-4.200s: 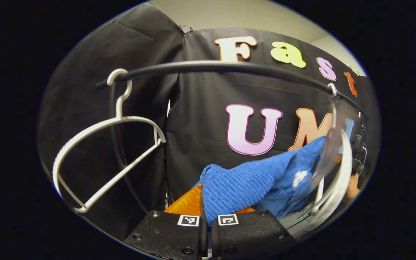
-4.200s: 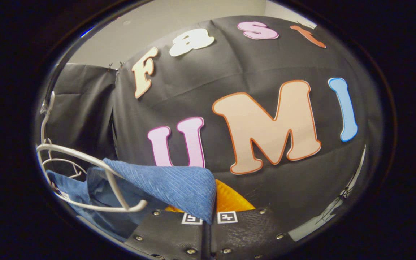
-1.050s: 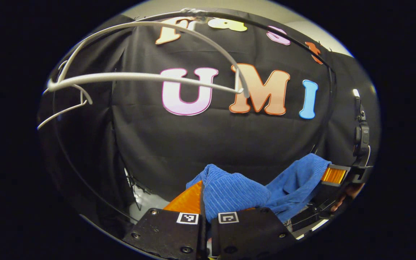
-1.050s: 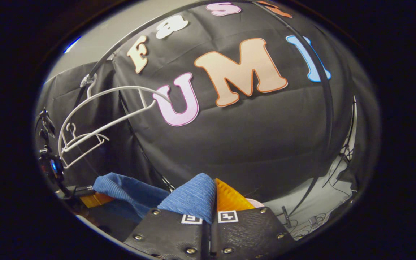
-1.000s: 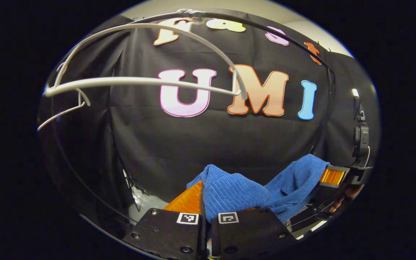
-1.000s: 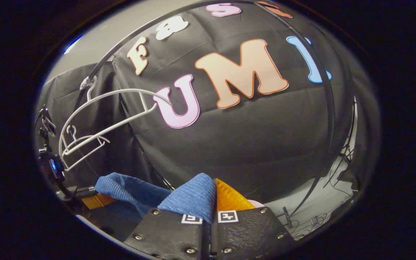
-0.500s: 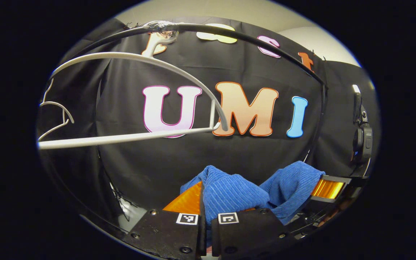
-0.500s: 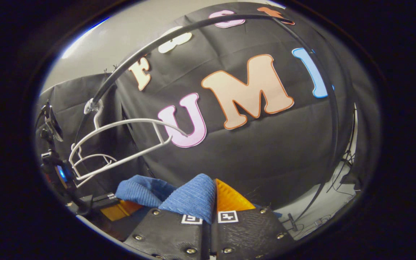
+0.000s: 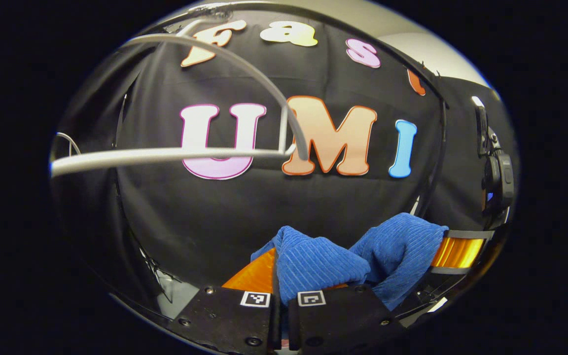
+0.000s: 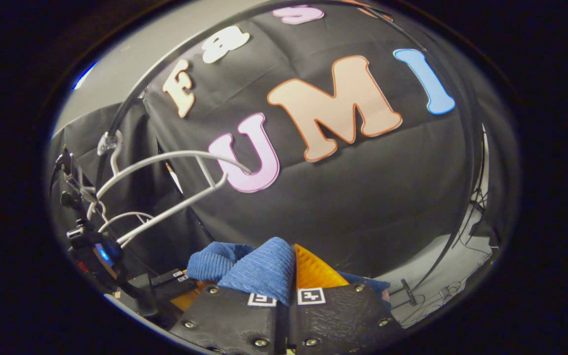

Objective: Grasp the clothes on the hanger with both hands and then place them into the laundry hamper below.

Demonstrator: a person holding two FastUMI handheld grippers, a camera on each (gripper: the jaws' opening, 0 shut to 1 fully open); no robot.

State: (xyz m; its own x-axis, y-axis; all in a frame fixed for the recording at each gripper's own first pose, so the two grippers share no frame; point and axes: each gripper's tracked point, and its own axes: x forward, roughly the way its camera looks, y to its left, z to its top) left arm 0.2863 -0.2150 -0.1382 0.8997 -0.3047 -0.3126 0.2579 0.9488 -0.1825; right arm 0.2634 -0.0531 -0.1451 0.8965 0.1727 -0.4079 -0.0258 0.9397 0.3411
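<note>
Cloth off the hanger, hamper somewhere below us

We hold the blue cloth (image 9: 323, 259) bunched between both grippers: left gripper (image 9: 279, 281) and right gripper (image 10: 284, 283) each clamp a fold, close together, the bare hanger (image 9: 225, 148) above; the hamper lies beneath, unseen.

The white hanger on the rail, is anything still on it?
Nothing hangs on the white hanger; its bars are bare against the black cloth. The blue garment sits below it, pinched in both grippers' jaws. The hamper underneath cannot be seen.
</note>
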